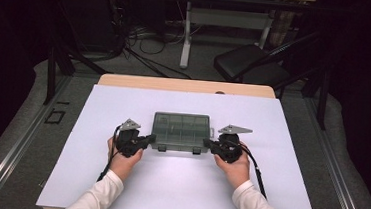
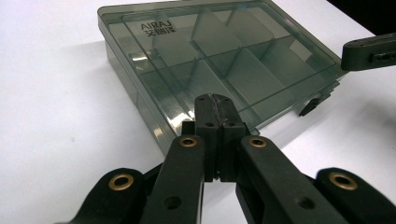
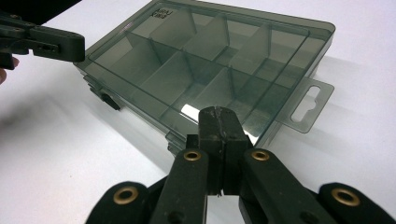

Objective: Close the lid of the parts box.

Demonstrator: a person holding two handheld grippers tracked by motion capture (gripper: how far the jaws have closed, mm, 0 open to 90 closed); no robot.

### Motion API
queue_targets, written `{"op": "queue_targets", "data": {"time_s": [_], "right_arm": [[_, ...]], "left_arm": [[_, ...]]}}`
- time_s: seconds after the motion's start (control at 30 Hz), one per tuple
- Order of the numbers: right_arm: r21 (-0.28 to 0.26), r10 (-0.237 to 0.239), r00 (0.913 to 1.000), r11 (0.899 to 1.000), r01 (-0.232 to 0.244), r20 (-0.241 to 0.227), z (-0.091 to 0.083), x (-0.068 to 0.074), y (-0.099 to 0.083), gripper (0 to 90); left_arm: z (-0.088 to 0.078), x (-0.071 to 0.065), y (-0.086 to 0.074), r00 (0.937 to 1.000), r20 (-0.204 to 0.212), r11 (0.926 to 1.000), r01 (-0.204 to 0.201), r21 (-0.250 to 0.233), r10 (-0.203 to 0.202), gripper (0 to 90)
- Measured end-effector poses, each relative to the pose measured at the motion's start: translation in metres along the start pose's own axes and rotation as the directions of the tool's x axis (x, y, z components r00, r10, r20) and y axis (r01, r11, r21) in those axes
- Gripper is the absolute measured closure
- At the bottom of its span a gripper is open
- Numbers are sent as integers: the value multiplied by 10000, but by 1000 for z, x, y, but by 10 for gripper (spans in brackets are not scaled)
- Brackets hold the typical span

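Box (image 1: 180, 130): smoked clear plastic, lid shut, divided inside into compartments (all look empty), flat on the white table (image 1: 177, 184) near its middle. Hang tab (image 3: 309, 105) on one short side; two latches (image 1: 197, 150) on the edge facing the person.

Left gripper (image 1: 149, 140): held in the left hand (image 1: 125, 161), jaws pressed together with nothing between them, tips at the box's near left corner; contact cannot be told.

Right gripper (image 1: 209, 145): held in the right hand (image 1: 234, 167), jaws likewise closed and empty, tips at the near right corner, just beside the tab.
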State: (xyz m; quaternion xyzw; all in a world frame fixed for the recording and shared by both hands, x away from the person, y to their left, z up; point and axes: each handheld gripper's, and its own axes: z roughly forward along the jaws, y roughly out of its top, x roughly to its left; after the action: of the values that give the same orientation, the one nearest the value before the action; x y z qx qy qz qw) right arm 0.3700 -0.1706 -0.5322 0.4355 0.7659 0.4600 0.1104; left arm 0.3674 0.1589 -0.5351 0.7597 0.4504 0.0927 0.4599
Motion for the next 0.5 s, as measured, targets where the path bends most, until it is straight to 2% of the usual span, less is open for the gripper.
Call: {"op": "queue_targets", "data": {"time_s": [0.3, 0.43, 0.47, 0.5], "right_arm": [[-78, -27, 10000, 10000, 27, 33, 0, 2, -1, 900], [-36, -132, 9999, 9999, 132, -6, -1, 3, -1, 873], [65, -242, 9996, 9997, 241, 124, -2, 4, 0, 856], [-87, -356, 9993, 9993, 357, 139, -2, 4, -1, 849]], "left_arm": [[-1, -1, 0, 10000, -43, 10000, -35, -1, 35, 894], [-3, -4, -2, 9999, -53, 10000, -86, -47, 85, 827], [-3, -5, -2, 10000, -19, 10000, -86, -29, 86, 811], [-4, -5, -2, 10000, -20, 10000, -81, -16, 81, 792]]}}
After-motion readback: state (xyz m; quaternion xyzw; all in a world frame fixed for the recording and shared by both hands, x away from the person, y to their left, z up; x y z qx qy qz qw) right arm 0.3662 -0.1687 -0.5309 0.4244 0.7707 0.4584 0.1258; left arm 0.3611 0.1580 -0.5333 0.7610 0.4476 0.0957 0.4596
